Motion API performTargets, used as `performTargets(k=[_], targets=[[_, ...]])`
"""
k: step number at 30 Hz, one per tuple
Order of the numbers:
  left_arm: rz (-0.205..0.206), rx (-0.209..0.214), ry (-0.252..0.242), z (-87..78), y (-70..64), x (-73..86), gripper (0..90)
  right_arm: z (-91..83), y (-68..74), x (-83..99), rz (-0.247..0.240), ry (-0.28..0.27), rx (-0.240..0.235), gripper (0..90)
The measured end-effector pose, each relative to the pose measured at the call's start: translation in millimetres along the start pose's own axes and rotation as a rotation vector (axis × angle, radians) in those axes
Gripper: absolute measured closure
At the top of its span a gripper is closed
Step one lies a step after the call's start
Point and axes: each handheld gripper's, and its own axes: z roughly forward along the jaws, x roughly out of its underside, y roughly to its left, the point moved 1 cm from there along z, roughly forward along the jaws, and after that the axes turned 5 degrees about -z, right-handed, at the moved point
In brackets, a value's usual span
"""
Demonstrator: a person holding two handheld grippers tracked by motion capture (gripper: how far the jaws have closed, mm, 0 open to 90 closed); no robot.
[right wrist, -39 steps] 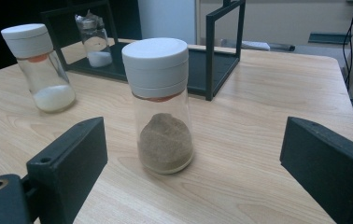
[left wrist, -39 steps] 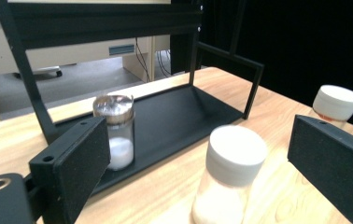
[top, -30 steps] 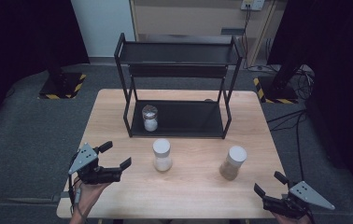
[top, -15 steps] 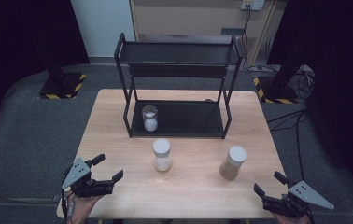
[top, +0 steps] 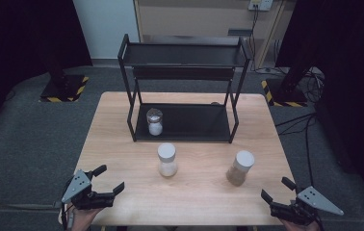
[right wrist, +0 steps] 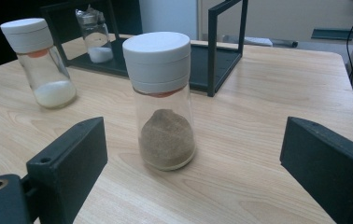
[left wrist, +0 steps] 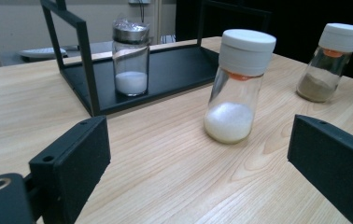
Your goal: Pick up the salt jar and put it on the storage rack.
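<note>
A: Why do both hand-held grippers sit at the near edge of the surface?
B: Each lines up on a jar. The left hand-held gripper, jaws spread and empty, faces the white jar; the right hand-held gripper, equally spread, faces the brown jar.
A: And the rack?
B: One shaker stands on its lower shelf, likely where the jars belong.

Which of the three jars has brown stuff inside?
The white-capped jar on the table's right side, in front of the right tongs, holds brown powder. The other white-capped jar and the metal-topped jar on the rack hold white powder.
</note>
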Motion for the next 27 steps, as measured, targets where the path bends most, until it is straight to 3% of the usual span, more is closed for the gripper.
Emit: performTargets(k=[12,27], targets=[[-0.031,0.023,0.021,1.2,10.3,5.0,4.4,1.1,-0.7,-0.2,0.003,0.004,-0.007,7.5],[-0.032,0.028,0.028,1.8,13.6,6.3,4.1,1.7,-0.7,-0.3,0.004,0.004,-0.007,7.5]])
